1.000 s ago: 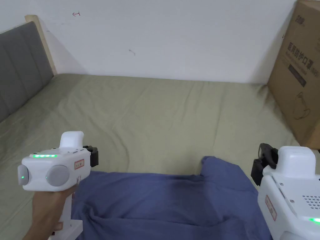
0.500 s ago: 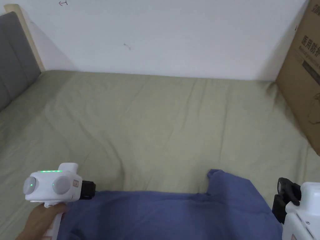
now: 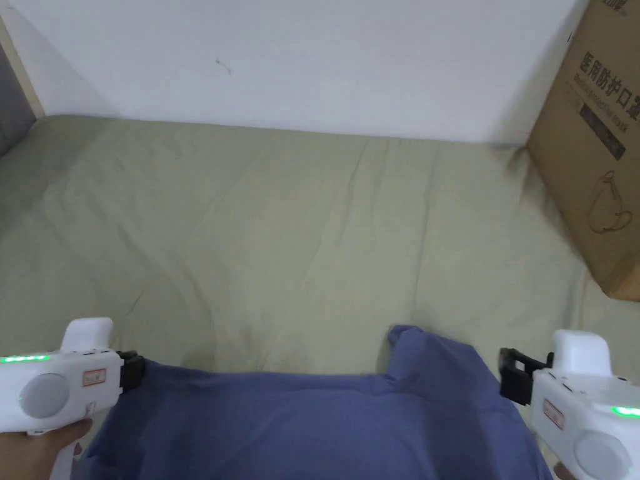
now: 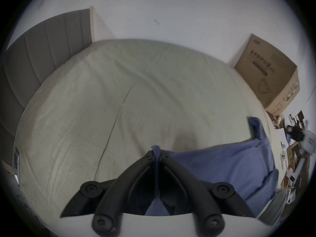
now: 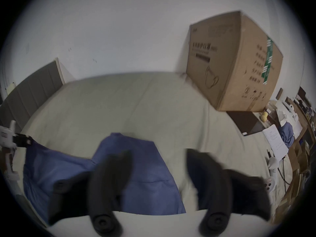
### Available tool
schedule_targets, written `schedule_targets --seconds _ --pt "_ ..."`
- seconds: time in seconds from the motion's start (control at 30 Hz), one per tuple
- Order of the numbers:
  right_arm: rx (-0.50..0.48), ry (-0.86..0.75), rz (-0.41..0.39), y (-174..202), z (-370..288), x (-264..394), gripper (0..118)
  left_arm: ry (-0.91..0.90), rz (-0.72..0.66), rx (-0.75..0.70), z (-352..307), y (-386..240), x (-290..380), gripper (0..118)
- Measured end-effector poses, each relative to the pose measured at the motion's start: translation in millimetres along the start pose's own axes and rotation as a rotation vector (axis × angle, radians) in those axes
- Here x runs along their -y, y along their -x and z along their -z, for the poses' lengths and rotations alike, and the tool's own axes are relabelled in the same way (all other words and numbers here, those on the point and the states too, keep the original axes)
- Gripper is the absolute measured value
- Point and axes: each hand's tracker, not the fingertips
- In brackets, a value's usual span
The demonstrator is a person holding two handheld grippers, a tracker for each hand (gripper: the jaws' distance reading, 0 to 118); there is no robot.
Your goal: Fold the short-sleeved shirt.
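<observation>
Jaws of your left gripper (image 4: pixel 156 155) are pressed together on a corner of the shirt (image 4: pixel 222 163); a small tuft of blue cloth sticks out past the tips. In the head view this gripper (image 3: pixel 134 372) sits at the shirt's (image 3: pixel 312 425) left far corner, with your hand (image 3: pixel 31 447) under its white body.

Your right gripper (image 5: pixel 158 157) stands wide apart and grips nothing: its left jaw lies over the shirt (image 5: pixel 145 172), its right jaw over the bare sheet (image 5: pixel 119 107). In the head view it (image 3: pixel 515 375) is just beside the shirt's right edge.

The shirt lies on the near part of the bed, its far edge running across between the two grippers. A raised flap of cloth stands up toward the right side.

The sheet (image 3: pixel 281 237) beyond is olive and creased. A box (image 3: pixel 594 144) stands at the bed's far right corner against the wall (image 3: pixel 312 56). A grey headboard (image 4: pixel 39 49) closes the left end.
</observation>
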Motion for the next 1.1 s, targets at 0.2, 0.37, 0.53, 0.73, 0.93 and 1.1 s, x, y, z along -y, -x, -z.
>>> schedule_targets --seconds 0.2,0.37,0.53,0.73,0.93,1.1 --pt "-0.033 0.194 0.005 4 83 5 110 -0.027 0.032 0.012 -31 -11 -3 3" --pt "-0.005 0.324 -0.051 15 123 24 79 -0.022 0.032 0.012 -34 -13 0 3" --pt "-0.053 0.279 -0.005 16 104 23 0 -0.007 0.019 0.002 -31 -7 7 3" --pt "-0.125 0.134 -0.013 11 34 8 0 -0.017 -0.017 -0.004 -40 5 16 3" --pt "-0.197 -0.003 0.013 -5 -71 11 0 -0.057 -0.051 -0.006 -81 10 32 3" --pt "-0.226 -0.058 0.037 -16 -142 47 0 -0.067 -0.051 -0.012 -124 13 65 3"
